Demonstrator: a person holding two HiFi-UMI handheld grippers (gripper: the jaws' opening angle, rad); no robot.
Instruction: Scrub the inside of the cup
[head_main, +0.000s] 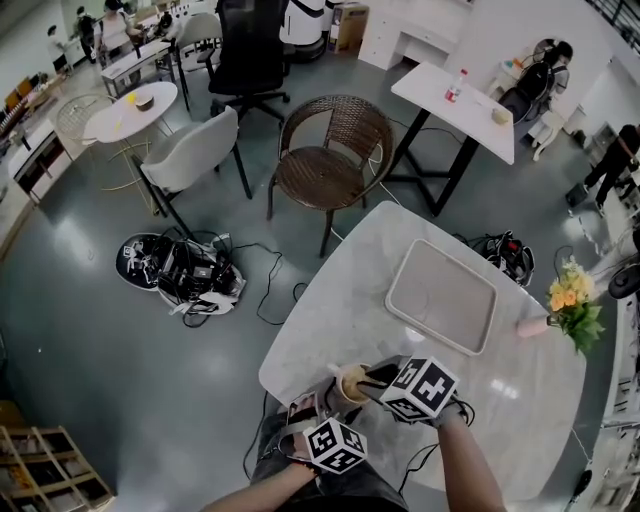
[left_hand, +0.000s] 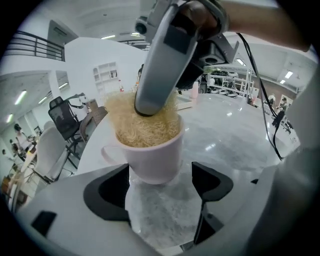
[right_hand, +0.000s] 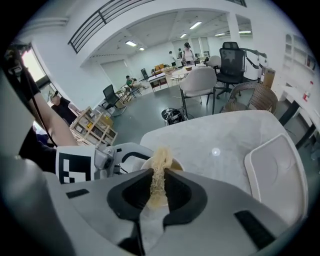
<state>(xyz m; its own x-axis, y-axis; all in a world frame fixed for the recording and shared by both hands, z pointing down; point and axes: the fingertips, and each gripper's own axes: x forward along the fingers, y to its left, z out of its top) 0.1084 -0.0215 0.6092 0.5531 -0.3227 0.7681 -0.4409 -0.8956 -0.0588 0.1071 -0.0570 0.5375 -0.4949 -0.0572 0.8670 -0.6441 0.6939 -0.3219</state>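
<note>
A pale pink cup (head_main: 351, 384) stands near the marble table's (head_main: 345, 310) front edge. A straw-yellow fibrous scrubber (left_hand: 146, 126) fills it to the rim. My right gripper (right_hand: 159, 186) is shut on the scrubber (right_hand: 160, 162) and reaches down into the cup (right_hand: 176, 164) from above; its grey fingers (left_hand: 160, 65) press into the fibres. My left gripper (left_hand: 160, 186) is open. The cup (left_hand: 150, 157) stands between its fingertips, its handle on the left, with a gap on the right side. In the head view the left gripper (head_main: 308, 408) sits just in front of the cup.
A white rectangular tray (head_main: 441, 295) lies further back on the table, to the cup's right. Yellow flowers (head_main: 573, 300) stand at the table's right edge. Chairs, a bag and cables are on the floor beyond the table's left edge.
</note>
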